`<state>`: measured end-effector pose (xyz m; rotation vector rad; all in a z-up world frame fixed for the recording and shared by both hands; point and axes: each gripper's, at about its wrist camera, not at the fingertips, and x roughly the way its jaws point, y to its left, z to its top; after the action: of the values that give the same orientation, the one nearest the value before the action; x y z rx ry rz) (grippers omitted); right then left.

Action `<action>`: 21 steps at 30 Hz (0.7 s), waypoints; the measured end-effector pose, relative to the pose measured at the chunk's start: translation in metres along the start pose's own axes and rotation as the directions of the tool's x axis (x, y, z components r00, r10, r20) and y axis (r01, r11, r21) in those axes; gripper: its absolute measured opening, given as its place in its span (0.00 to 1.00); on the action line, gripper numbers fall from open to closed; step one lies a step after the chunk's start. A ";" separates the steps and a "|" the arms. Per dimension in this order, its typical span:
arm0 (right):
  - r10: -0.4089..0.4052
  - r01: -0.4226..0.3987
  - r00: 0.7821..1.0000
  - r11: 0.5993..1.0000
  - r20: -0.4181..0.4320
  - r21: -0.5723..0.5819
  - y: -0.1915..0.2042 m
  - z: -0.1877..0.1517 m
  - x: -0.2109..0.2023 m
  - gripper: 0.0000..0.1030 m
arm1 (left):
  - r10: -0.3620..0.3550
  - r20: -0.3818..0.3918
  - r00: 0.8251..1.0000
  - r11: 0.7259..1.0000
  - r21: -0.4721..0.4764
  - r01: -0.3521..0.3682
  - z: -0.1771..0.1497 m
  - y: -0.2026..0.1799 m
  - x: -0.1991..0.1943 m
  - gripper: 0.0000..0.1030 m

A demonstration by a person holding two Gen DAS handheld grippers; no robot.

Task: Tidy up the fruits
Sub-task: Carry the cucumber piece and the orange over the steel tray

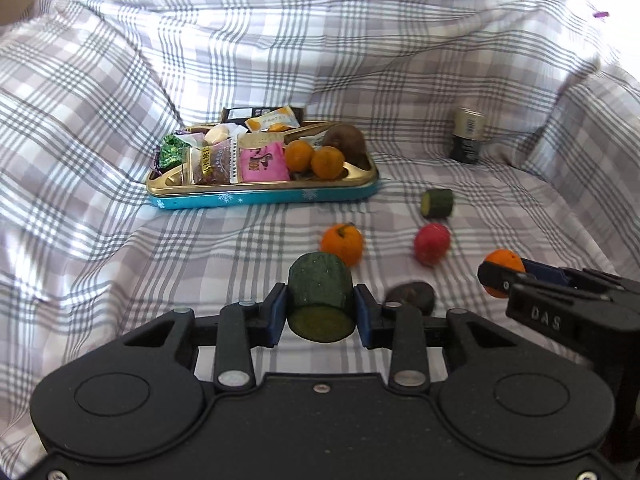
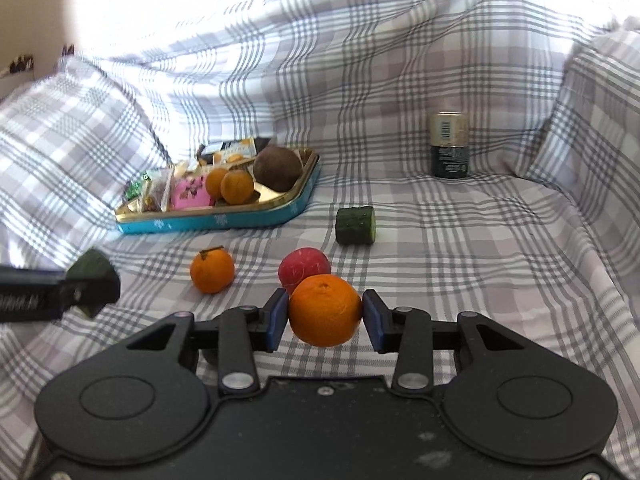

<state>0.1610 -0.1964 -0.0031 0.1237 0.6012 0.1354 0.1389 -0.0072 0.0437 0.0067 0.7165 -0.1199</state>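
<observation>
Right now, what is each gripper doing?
Left gripper: shut on cucumber piece.
Right gripper: shut on orange.

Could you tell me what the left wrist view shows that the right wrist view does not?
Only the left wrist view shows a dark brown fruit lying on the checked sheet just beyond the left hand-held gripper, and the cut face of the cucumber chunk it grips. Only the right wrist view shows the whole tangerine clamped in the right hand-held gripper. Both share the tray, a loose tangerine, the red fruit, a second cucumber piece and the can.
</observation>
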 end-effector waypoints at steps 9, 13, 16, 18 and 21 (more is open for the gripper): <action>-0.033 0.031 0.999 0.996 0.020 0.087 -0.011 -0.033 -0.062 0.41 | -0.073 0.004 0.997 0.997 -0.030 0.073 -0.035 -0.016 -0.042 0.42; -0.038 0.034 0.999 0.991 0.024 0.132 -0.015 -0.044 -0.084 0.41 | -0.076 0.017 0.997 0.996 -0.044 0.076 -0.049 -0.021 -0.059 0.42; -0.037 0.033 0.999 0.990 0.026 0.137 -0.014 -0.052 -0.096 0.41 | -0.068 0.019 0.997 0.995 -0.069 0.069 -0.058 -0.022 -0.070 0.42; -0.030 0.027 0.999 0.991 0.024 0.128 -0.011 -0.058 -0.106 0.41 | -0.061 0.021 0.998 0.995 -0.078 0.063 -0.064 -0.023 -0.077 0.42; -0.008 0.007 1.000 0.995 0.017 0.099 -0.004 -0.066 -0.119 0.41 | -0.048 0.020 0.999 0.996 -0.073 0.049 -0.072 -0.027 -0.083 0.42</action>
<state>0.0264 -0.2143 0.0082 0.2187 0.5911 0.0970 0.0268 -0.0214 0.0448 -0.0825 0.7030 -0.1398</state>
